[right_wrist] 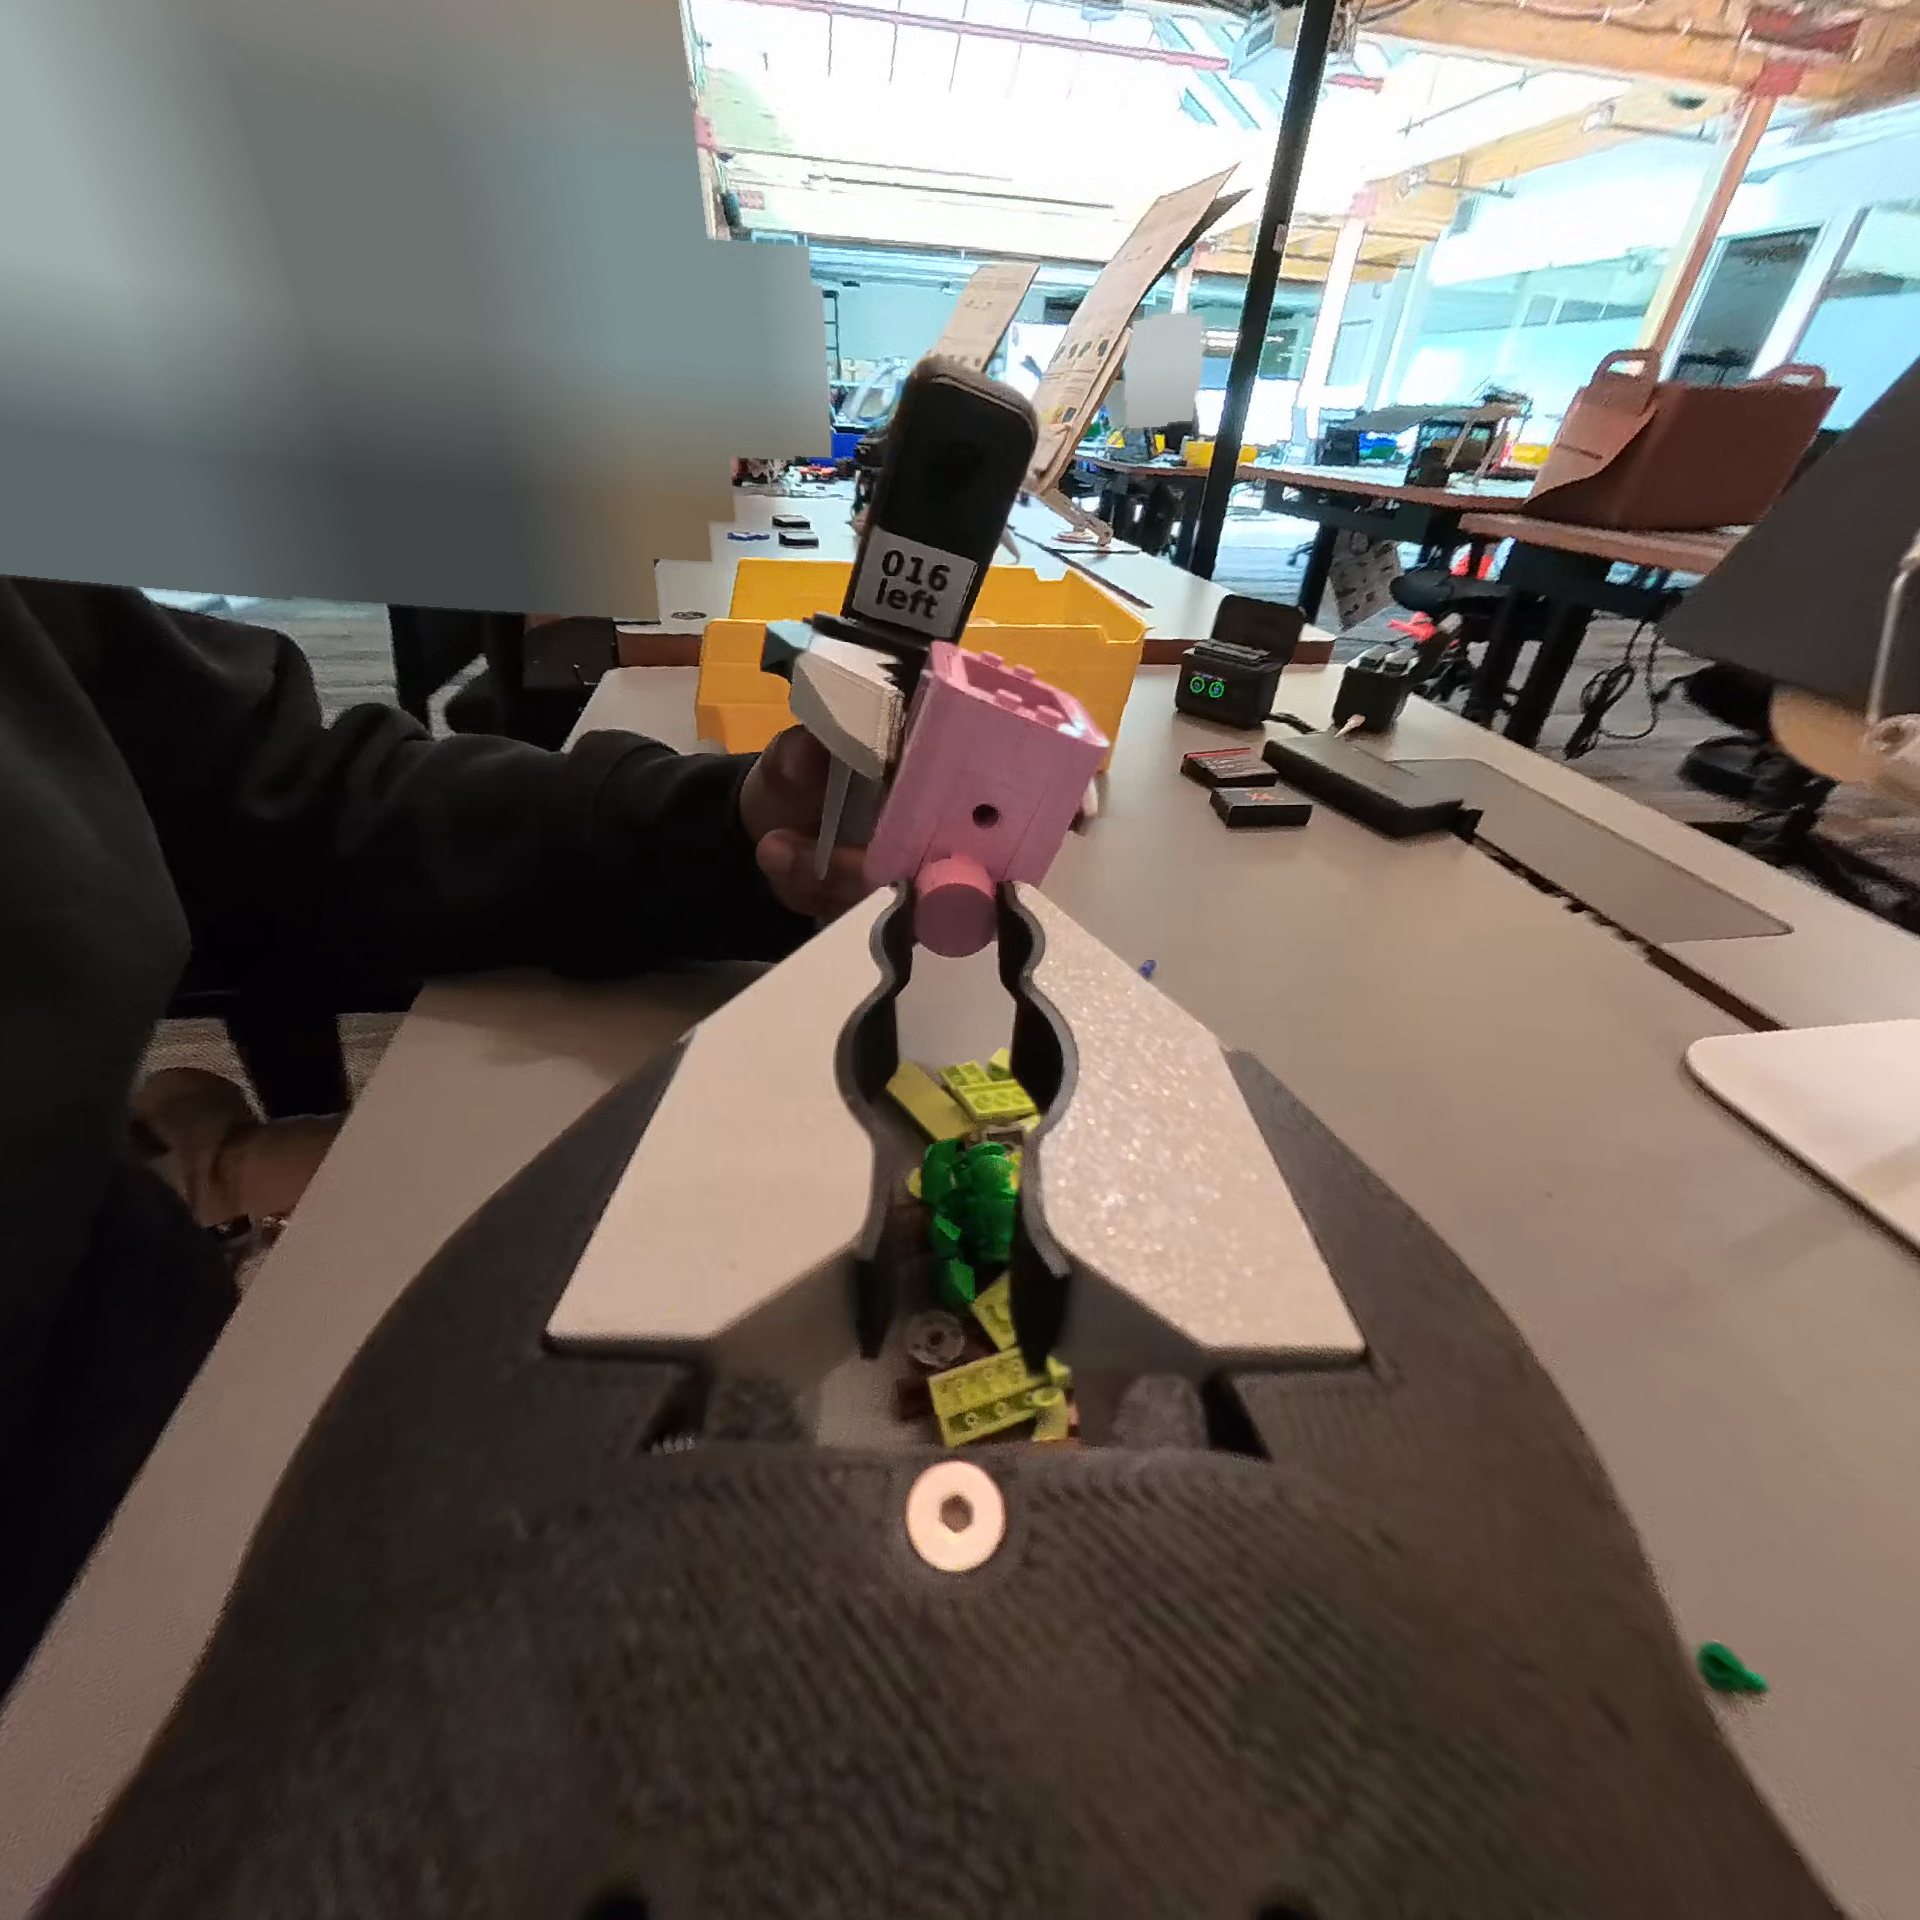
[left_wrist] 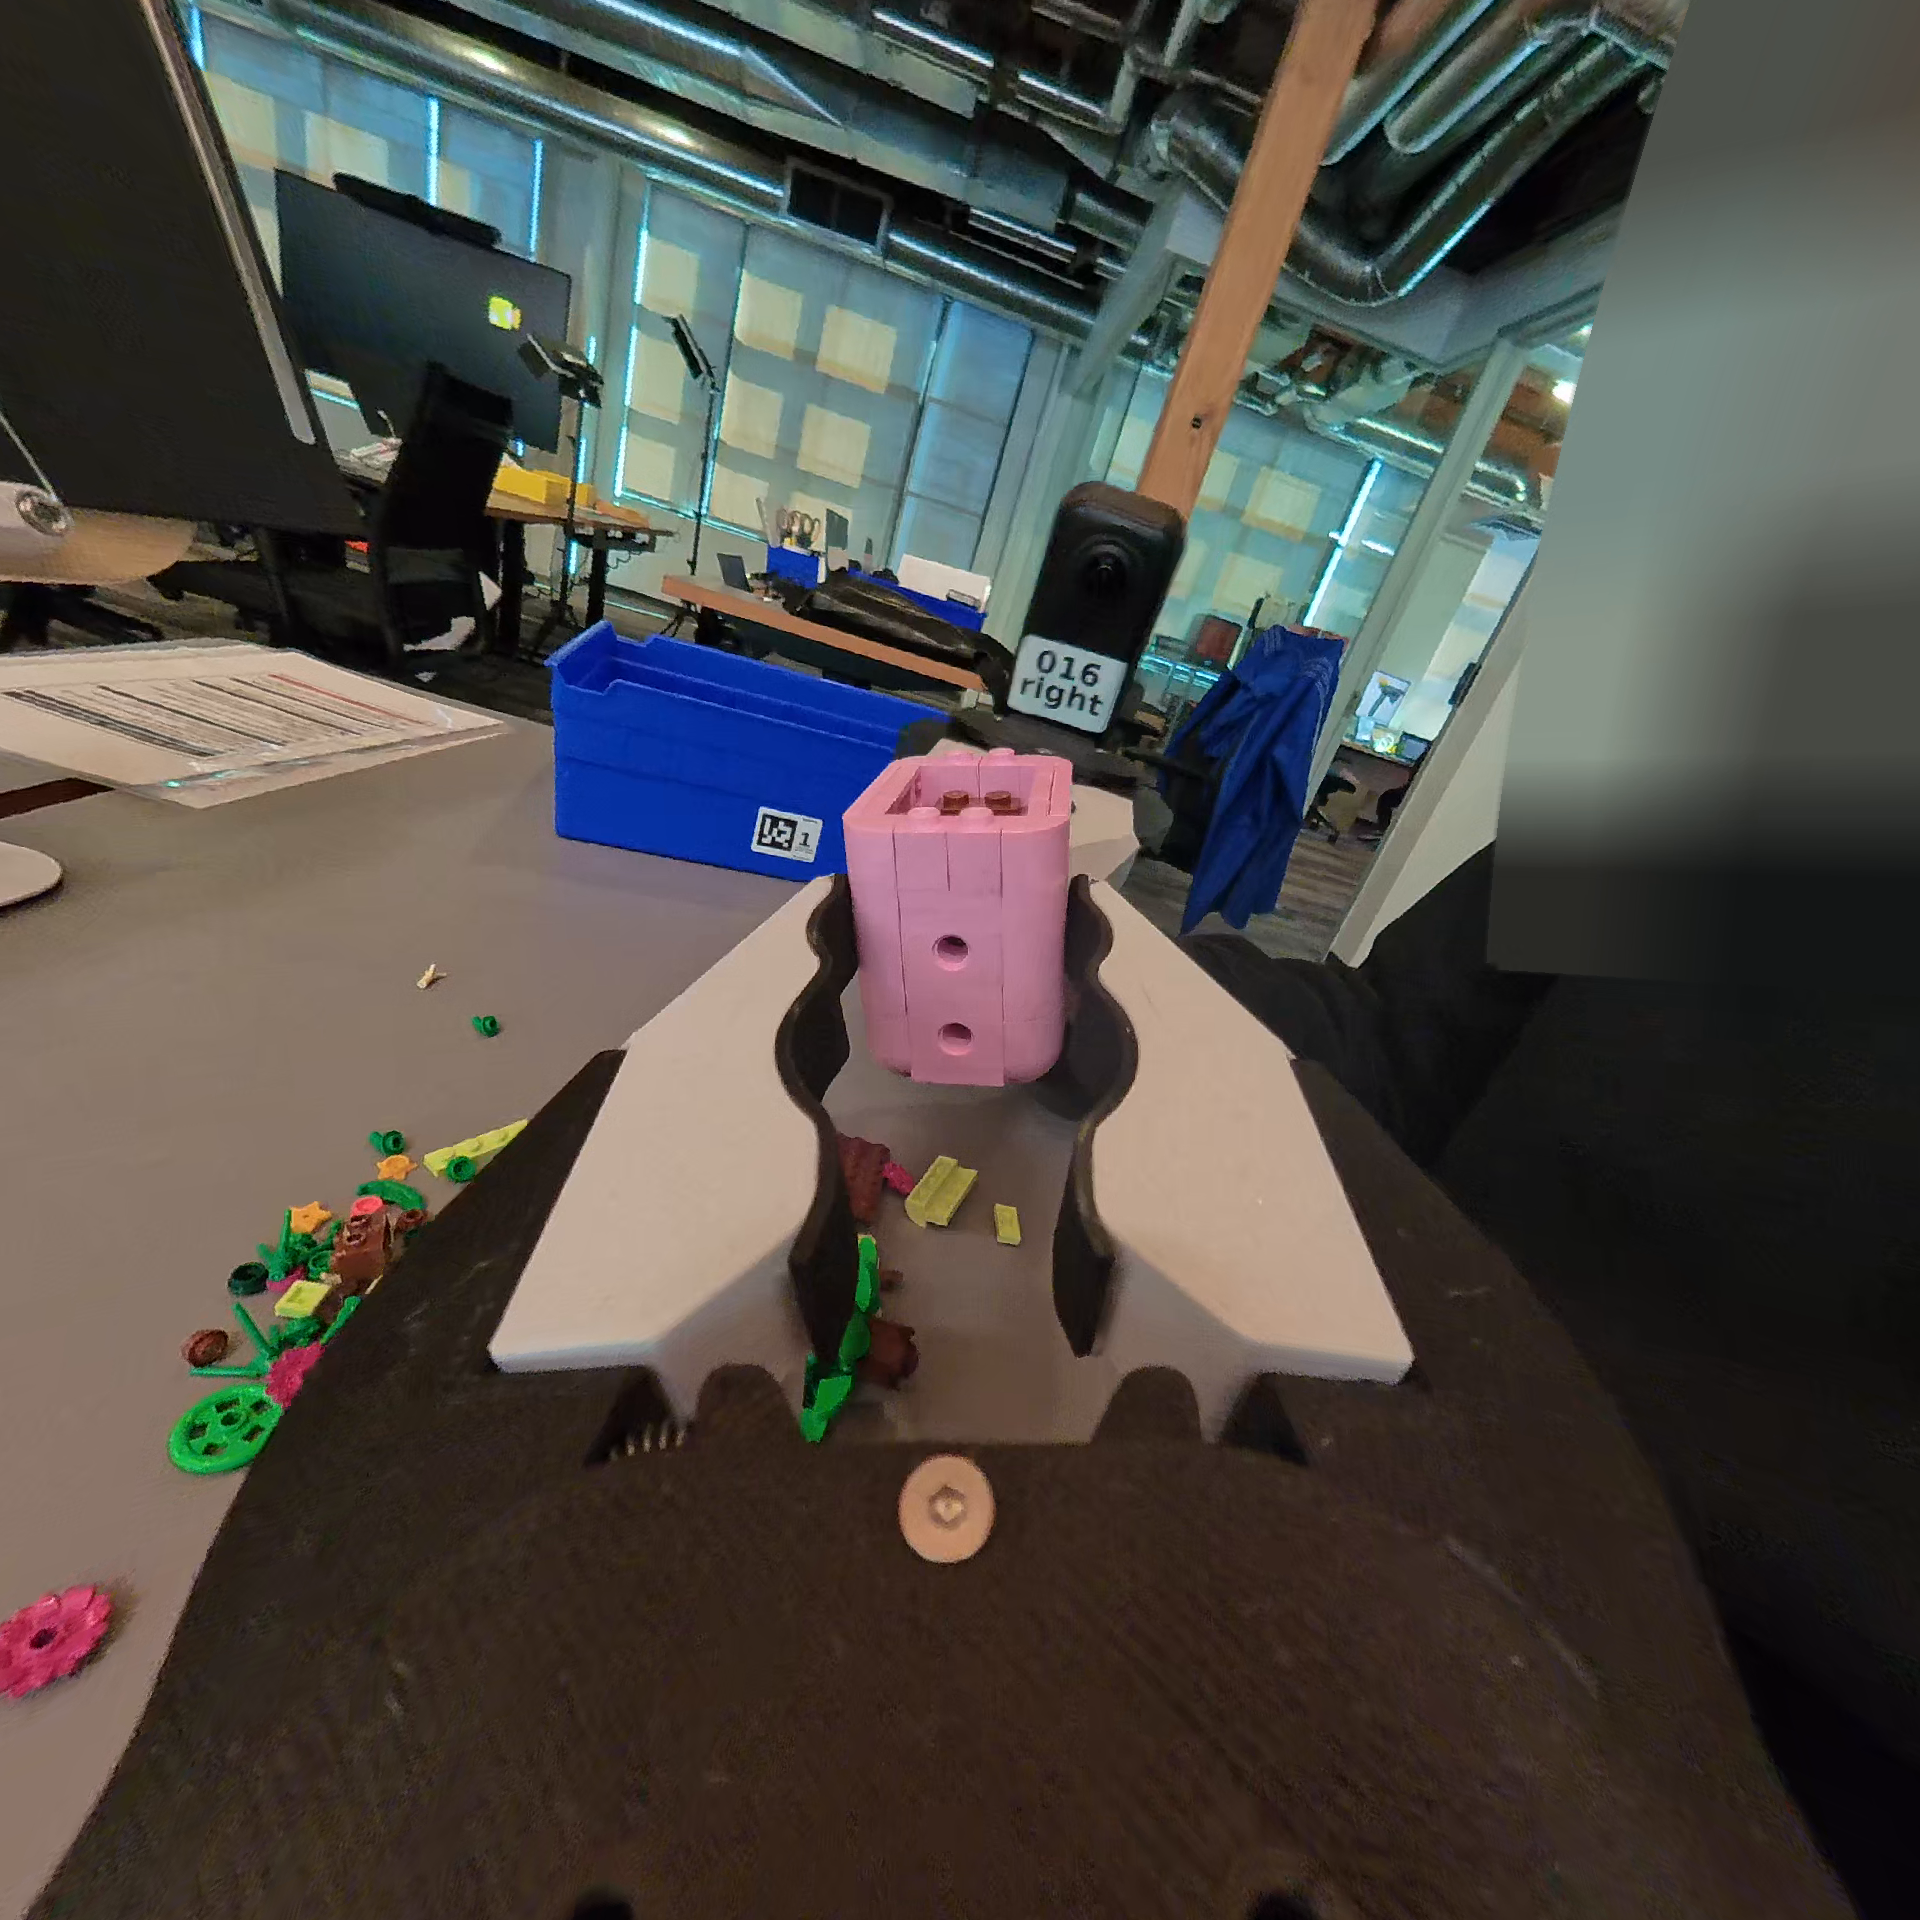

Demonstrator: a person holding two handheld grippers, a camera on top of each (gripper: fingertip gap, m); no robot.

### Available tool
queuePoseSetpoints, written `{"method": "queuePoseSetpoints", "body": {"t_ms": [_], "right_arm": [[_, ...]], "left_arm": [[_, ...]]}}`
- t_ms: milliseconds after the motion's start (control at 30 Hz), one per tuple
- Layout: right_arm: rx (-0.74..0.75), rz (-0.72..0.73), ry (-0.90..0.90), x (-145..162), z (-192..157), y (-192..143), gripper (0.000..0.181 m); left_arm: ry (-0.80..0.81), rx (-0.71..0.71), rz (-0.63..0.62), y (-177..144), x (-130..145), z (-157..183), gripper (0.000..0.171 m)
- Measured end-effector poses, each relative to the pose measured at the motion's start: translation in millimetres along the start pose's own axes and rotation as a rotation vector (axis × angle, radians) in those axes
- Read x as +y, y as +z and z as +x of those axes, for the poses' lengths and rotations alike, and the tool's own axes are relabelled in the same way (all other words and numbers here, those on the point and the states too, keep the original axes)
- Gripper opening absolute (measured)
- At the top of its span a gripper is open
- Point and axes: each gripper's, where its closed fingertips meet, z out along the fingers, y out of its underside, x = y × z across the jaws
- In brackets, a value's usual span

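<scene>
My left gripper (left_wrist: 958, 904) is shut on a pink brick-built block (left_wrist: 961, 935) and holds it upright above the grey table (left_wrist: 260, 1039). The block has two round holes in its front face and brown studs in its open top. In the right wrist view the left gripper (right_wrist: 862, 707) holds the block (right_wrist: 987, 779) tilted. My right gripper (right_wrist: 953, 899) is shut on a small pink round piece (right_wrist: 951, 920), which touches the block's lower end. Loose green, yellow-green and brown pieces (right_wrist: 977, 1195) lie on the table beneath; they also show in the left wrist view (left_wrist: 312, 1268).
A blue bin (left_wrist: 717, 748) stands behind the block, and a yellow bin (right_wrist: 1049, 634) behind the left gripper. A magenta flower piece (left_wrist: 52, 1642) lies near the front. A monitor (left_wrist: 125, 260), a printed sheet (left_wrist: 208, 707), black chargers (right_wrist: 1236, 675) and a person's dark sleeve (right_wrist: 416, 831) surround the spot. My two grippers' fingertips are within a few centimetres of each other.
</scene>
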Motion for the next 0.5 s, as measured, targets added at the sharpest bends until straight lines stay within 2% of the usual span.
{"method": "queuePoseSetpoints", "body": {"t_ms": [167,200,267,300,367,500], "right_arm": [[-0.118,0.104,0.238,-12,2,-9,0.012],[-0.141,0.146,0.285,-17,3,-13,0.012],[-0.157,0.340,0.401,-40,20,-42,0.011],[-0.119,0.390,0.406,-46,32,-57,0.011],[-0.020,0.331,0.315,-38,40,-59,0.012],[-0.106,0.379,0.390,-40,30,-50,0.011]], "left_arm": [[0.037,0.000,0.018,7,-4,6,0.037],[0.025,0.016,0.059,3,-12,8,0.037],[-0.038,0.028,0.208,-24,-41,3,0.037],[-0.007,-0.025,0.221,-37,-48,-6,0.037],[0.066,-0.134,0.168,-50,-47,-20,0.037],[0.204,-0.445,-0.003,-74,-37,-61,0.037]]}}
